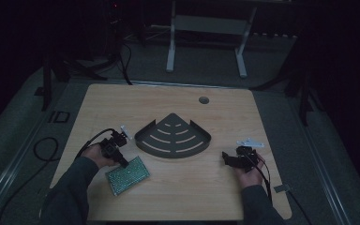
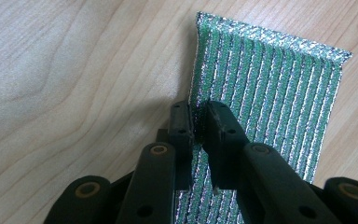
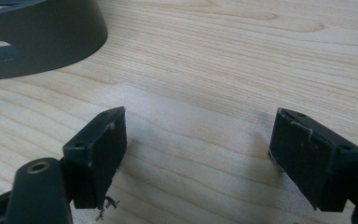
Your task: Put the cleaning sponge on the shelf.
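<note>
**Desk inventory: green pad gripped at left, right claw released**

Desk [image 1: 178,192]: light wood top, seen from above in dim light. A round hole [image 1: 204,100] is set near its far edge.

Rack [image 1: 173,136]: dark, fan-shaped, with curved slots and a raised rim, placed at the desk's centre. Part of its rim [image 3: 42,37] is seen at the upper left of the right gripper view.

Pad [image 1: 128,175]: green, flat, rectangular, with a glittering ribbed surface, laid at the near left of the desk, well apart from the rack. In the left gripper view its stripes [image 2: 270,102] run away from the camera, and the edge nearest the jaws is lifted upright off the wood.

Left claw [image 1: 123,163]: held in the left hand [image 1: 93,154] at the pad's far edge. In the left gripper view the claw [image 2: 199,122] is clenched on the pad's raised edge, a jaw on each side of it, with only the thin sheet between them.

Right claw [image 1: 226,157]: held in the right hand [image 1: 249,173] at the near right of the desk, beside the rack's right corner. In the right gripper view the claw [image 3: 196,154] is released, jaws wide apart over bare wood, nothing between them.

Cables: one is seen trailing from each gripper toward the near side.

Floor: grey, beyond the desk; a white frame [image 1: 206,35] stands at the far side.
</note>
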Demonstrator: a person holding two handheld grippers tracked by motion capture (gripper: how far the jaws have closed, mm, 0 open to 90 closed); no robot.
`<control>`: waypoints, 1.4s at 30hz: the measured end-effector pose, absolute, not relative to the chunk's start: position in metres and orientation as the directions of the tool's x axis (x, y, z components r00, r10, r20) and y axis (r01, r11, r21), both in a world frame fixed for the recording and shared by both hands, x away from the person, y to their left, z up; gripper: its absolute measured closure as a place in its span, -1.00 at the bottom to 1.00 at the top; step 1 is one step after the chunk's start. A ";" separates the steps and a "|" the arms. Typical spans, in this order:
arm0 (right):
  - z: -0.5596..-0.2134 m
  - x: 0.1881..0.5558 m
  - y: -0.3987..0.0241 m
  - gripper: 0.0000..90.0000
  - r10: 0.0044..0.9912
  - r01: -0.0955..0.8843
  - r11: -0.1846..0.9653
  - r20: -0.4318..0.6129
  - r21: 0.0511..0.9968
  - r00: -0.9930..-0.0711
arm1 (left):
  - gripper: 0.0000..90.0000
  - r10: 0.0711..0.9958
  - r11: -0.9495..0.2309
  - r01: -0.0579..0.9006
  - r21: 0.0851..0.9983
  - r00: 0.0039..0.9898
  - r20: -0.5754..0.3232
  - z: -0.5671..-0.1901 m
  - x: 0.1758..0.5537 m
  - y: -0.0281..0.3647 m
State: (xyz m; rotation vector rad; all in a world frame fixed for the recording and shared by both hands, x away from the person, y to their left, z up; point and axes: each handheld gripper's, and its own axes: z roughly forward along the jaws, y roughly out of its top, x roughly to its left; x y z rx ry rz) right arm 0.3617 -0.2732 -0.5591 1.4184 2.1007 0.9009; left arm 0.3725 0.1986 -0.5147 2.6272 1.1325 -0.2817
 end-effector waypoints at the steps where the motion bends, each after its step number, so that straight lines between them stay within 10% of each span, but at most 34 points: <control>1: -0.559 0.362 -0.273 -0.60 0.928 0.636 0.259 -0.005 0.727 -0.371 | 0.82 0.680 -0.661 0.732 0.162 0.677 -0.283 -0.515 0.373 0.199; 42: -0.559 0.362 -0.273 -0.60 0.929 0.636 0.258 -0.005 0.727 -0.371 | 1.00 0.717 -0.590 0.765 0.260 0.644 -0.268 -0.464 0.372 0.221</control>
